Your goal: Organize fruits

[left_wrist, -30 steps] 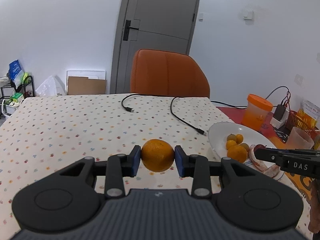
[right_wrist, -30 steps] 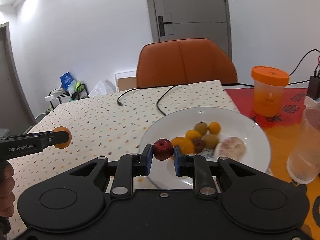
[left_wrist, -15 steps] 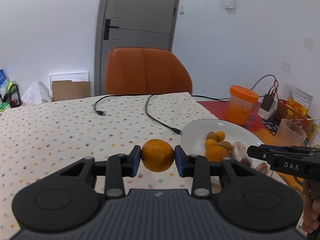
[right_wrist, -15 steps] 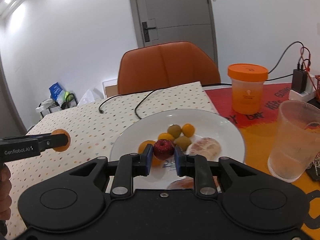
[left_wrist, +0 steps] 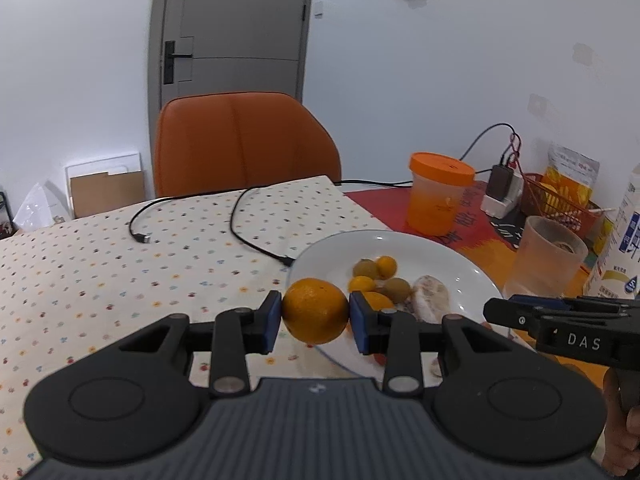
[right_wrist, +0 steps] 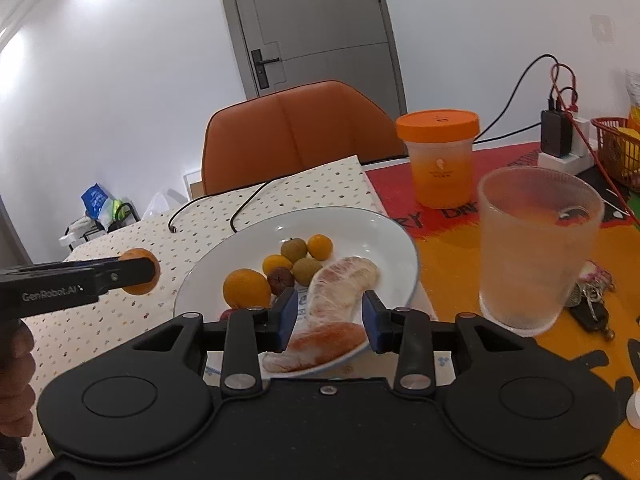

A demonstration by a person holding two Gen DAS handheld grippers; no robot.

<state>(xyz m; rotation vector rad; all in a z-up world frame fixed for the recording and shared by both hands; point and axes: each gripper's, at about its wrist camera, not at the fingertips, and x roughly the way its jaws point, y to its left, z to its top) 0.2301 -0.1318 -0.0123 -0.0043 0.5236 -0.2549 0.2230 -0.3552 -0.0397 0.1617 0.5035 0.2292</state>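
My left gripper (left_wrist: 315,320) is shut on a round orange (left_wrist: 315,311) and holds it just above the near left rim of the white plate (left_wrist: 440,256). The right wrist view shows that orange (right_wrist: 138,270) left of the plate (right_wrist: 400,240). My right gripper (right_wrist: 330,320) hangs over the plate's near edge, jaws opening, pressing on nothing. Pomelo segments (right_wrist: 344,284) lie below the gap. A small red fruit (right_wrist: 226,314) peeks out behind its left finger. Another orange (right_wrist: 246,288), a dark red fruit (right_wrist: 280,280) and several small fruits lie on the plate.
A frosted cup (right_wrist: 536,252) stands right of the plate, with an orange-lidded jar (right_wrist: 438,160) behind. Keys (right_wrist: 592,308) lie by the cup. Black cables (left_wrist: 256,232) cross the dotted cloth. An orange chair (right_wrist: 296,132) stands behind the table, a red basket (right_wrist: 616,148) far right.
My right gripper has opened and let go of the small red fruit over the plate. My left gripper has carried the orange rightward to the plate's rim.
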